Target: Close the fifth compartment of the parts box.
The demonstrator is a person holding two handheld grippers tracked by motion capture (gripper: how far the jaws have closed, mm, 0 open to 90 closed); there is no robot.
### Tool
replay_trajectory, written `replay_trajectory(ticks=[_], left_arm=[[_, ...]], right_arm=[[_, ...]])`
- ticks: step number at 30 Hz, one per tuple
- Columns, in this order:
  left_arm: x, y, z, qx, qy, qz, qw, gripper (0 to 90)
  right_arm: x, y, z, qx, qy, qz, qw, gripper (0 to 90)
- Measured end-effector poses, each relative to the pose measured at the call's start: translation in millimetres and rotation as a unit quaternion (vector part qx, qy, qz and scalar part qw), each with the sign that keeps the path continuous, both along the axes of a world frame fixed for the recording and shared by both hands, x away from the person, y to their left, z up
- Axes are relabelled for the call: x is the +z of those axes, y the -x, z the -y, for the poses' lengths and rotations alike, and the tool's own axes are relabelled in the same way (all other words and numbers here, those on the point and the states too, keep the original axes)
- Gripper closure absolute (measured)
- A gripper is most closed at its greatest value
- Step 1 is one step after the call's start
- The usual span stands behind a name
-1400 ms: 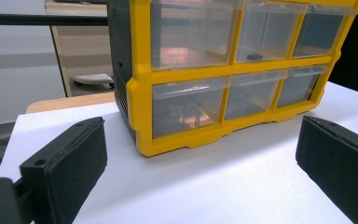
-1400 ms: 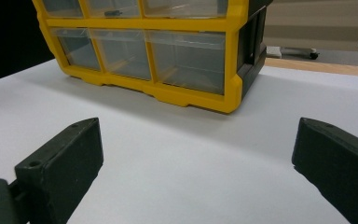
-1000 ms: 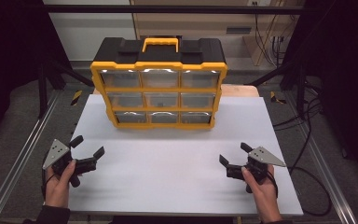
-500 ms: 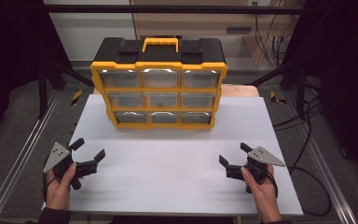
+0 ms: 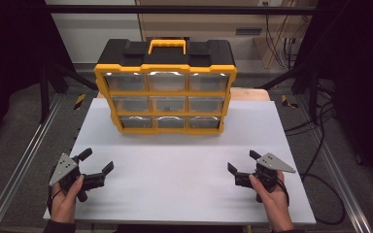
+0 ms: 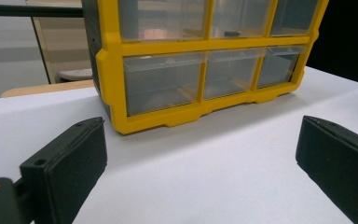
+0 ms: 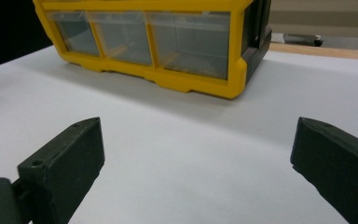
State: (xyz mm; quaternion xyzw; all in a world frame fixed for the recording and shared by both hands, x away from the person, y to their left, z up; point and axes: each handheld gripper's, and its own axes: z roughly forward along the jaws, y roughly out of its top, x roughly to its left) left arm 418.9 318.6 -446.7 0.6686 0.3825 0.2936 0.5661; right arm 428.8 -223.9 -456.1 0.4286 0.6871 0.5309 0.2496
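Note:
A yellow and black drawer organizer (image 5: 165, 90) stands upright at the back of the white table (image 5: 184, 160), its clear drawers all shut and a yellow handle (image 5: 166, 46) on top. My left gripper (image 5: 96, 162) rests low at the front left, open, nothing between its fingers. At the front right my right gripper (image 5: 243, 161) is open too and empty. The left gripper view looks at the organizer's lower left drawers (image 6: 200, 74) past wide-apart jaws (image 6: 200, 154). The right gripper view shows the organizer's lower right corner (image 7: 233, 70) beyond its spread jaws (image 7: 196, 154).
Aluminium rails (image 5: 24, 155) run along both sides of the table. Black cables (image 5: 320, 141) trail on the floor at the right. A bare stretch of table lies between the grippers and the organizer.
My left gripper has slid a little toward the front edge of the table. The right gripper has stayed put, and both stay open.

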Motion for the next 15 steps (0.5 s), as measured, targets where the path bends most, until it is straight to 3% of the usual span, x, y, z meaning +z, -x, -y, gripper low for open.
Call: replay_trajectory(ticks=[6, 12, 15], left_arm=[[1.2, 7.1, 6.8, -0.009, 0.002, 0.001, 1.0000, 1.9], [8.2, 16.1, 5.7, -0.001, 0.001, 0.021, 0.9998, 1.4], [8.1, 15.5, 3.4, 0.008, 0.007, 0.017, 0.9998, 1.4]], right_arm=[[-2.2, 6.8, 2.5, 0.015, 0.017, 0.005, 0.9997, 4.5], [-3.4, 10.2, 15.4, -0.008, 0.008, 0.020, 0.9997, 5.0], [-3.3, 9.9, 19.0, -0.018, 0.005, 0.023, 0.9996, 5.0]])
